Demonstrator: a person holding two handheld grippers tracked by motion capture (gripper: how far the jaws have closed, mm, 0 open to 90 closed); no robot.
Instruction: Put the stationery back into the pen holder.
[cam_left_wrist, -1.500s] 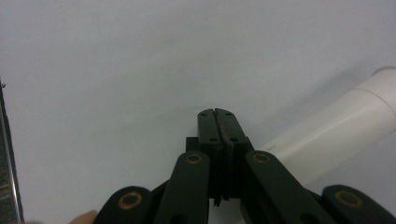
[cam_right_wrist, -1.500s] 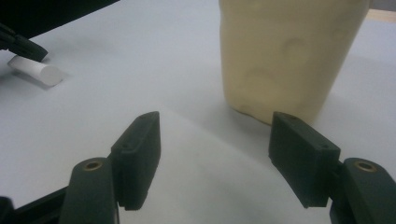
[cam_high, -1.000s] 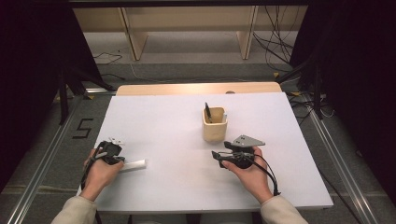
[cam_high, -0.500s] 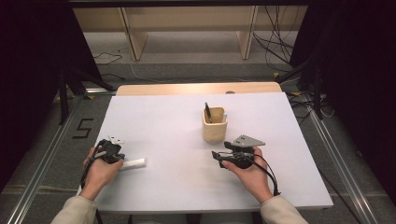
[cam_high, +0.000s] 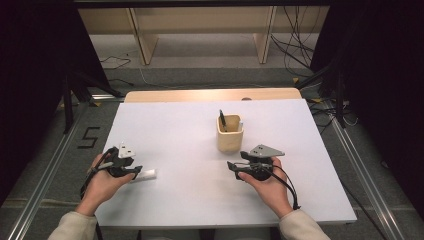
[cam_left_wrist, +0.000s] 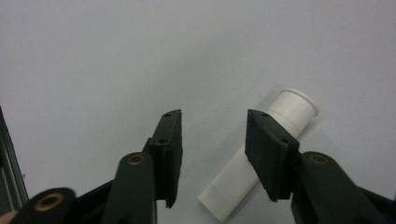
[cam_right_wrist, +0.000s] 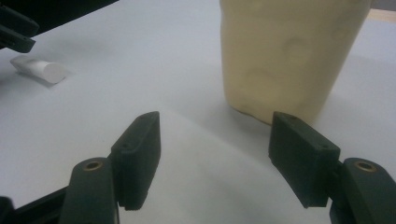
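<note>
Two black jaws of my left gripper (cam_left_wrist: 212, 156) stand partly apart, and they have just been opening; between them lies a white tube (cam_left_wrist: 254, 161) on the white table (cam_left_wrist: 140, 56), and neither pad presses on it. Its lower end sits in the gap, near my right-hand pad, and its body passes under that pad. Nothing is held; the tube rests flat on the tabletop.

Its long axis runs on a slant away from me: the cut-looking near end lies low between the pads, and the round flanged cap end points up and off to the right, past the tip of the right-hand jaw. From the high view, the left gripper (cam_high: 131, 169) sits over the tube (cam_high: 145, 174), which sticks out to the side of it toward my other hand.

My right gripper (cam_right_wrist: 215, 158) is wide open and grips nothing. Bare table lies between its pads, and a beige cup (cam_right_wrist: 289, 56) stands just ahead of them, a little toward the right-hand pad, not touching. From the high view that cup (cam_high: 230, 137) holds a dark pen (cam_high: 222, 120), standing upright with a slight lean.
</note>
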